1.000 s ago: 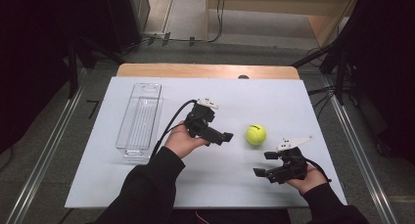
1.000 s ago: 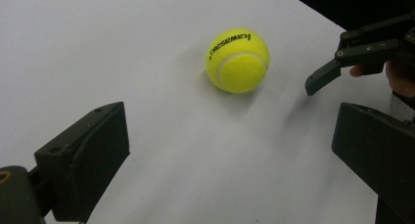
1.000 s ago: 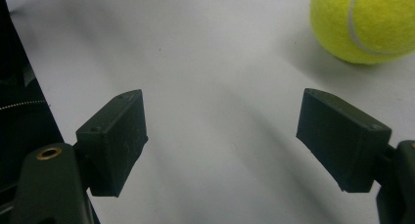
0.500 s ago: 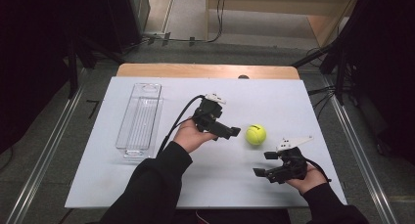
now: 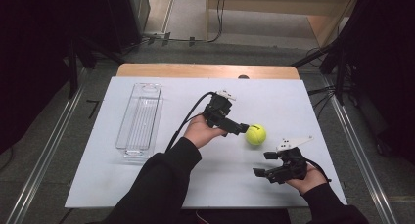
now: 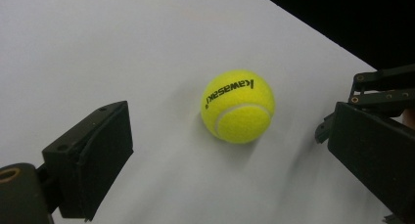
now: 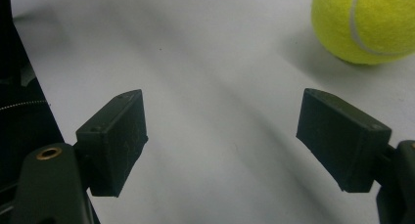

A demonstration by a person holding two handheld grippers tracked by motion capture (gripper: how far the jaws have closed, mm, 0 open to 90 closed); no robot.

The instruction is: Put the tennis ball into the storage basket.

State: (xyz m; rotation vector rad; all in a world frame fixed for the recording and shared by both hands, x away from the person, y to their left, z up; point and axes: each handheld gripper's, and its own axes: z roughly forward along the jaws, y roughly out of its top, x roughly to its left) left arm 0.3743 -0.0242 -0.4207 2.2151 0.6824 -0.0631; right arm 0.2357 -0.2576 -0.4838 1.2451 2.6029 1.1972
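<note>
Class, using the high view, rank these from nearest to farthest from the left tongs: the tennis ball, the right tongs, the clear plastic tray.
1. Tennis ball: just past the tips of the left tongs, to their right.
2. Right tongs: lower right, near the table's front edge.
3. Clear plastic tray: far left on the white table.

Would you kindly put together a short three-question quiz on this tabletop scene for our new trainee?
1. True or false: the left gripper grips the tennis ball.
2. What lies near the white board's left edge? A) clear plastic tray B) metal bowl C) cardboard box
3. Fill in: the right gripper's jaws stand ____.

Key:
1. False; its jaws are open, the ball lies ahead of them on the board.
2. A
3. open, nothing between them.
</note>
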